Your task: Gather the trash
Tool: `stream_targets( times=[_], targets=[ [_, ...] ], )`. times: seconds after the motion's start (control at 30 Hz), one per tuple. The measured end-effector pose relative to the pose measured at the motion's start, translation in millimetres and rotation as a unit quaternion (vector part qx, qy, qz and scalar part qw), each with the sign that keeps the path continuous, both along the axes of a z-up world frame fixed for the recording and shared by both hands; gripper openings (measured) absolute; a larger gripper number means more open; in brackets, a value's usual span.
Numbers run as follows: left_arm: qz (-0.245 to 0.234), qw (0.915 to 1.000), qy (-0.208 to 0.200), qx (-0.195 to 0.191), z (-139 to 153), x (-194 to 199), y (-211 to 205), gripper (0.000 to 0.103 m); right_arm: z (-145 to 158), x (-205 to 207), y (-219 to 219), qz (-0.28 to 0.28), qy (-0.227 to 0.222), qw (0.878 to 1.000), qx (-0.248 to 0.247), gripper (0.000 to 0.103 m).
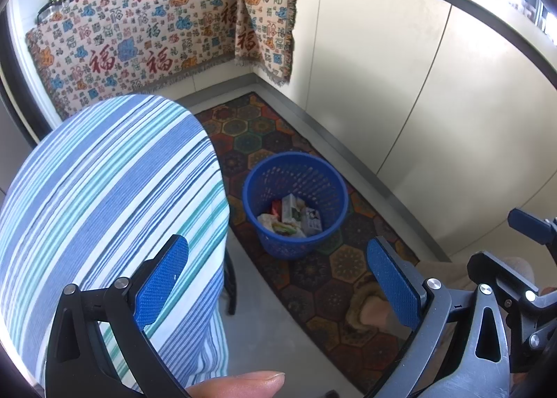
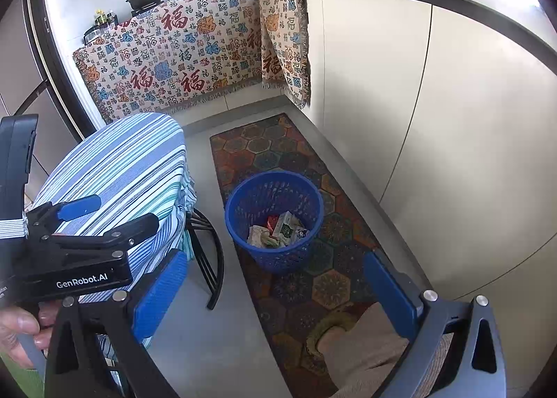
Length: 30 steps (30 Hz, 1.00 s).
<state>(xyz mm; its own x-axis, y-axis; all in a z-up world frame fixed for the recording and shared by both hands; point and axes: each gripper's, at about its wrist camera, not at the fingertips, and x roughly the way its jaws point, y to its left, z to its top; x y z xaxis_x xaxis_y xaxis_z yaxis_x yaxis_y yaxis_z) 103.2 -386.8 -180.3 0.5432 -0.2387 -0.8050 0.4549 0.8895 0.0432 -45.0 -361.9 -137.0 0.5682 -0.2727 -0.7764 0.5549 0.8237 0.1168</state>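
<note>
Blue plastic mesh forms the wastebasket [image 1: 295,205], which is standing upright on a hexagon-patterned runner rug [image 1: 334,279] on the kitchen floor, alongside the cream cabinet fronts [image 1: 410,92]. Trash [image 1: 291,219] — small cartons and crumpled wrappers — is lying in the basket's bottom. Beside the wastebasket, a round table [image 1: 104,189] under a blue-and-teal striped cloth is standing on dark curved legs. The left claw [image 1: 278,288] is hanging above the wastebasket with its blue pads spread wide, gripping nothing. The right claw [image 2: 275,295] is likewise spread and empty above the basket. Beyond the basket, a patterned cloth [image 2: 181,60] is draping over the far counter.
</note>
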Motion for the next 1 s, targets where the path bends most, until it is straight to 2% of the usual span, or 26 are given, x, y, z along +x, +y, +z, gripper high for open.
stream_targets(
  times=[1.0],
  targets=[
    [-0.004,1.0000,0.006,0.002,-6.1,-1.3,-6.6,0.102,-8.7,1.2,-6.1,-0.006,0.006,1.000,0.010,0.103]
  ],
)
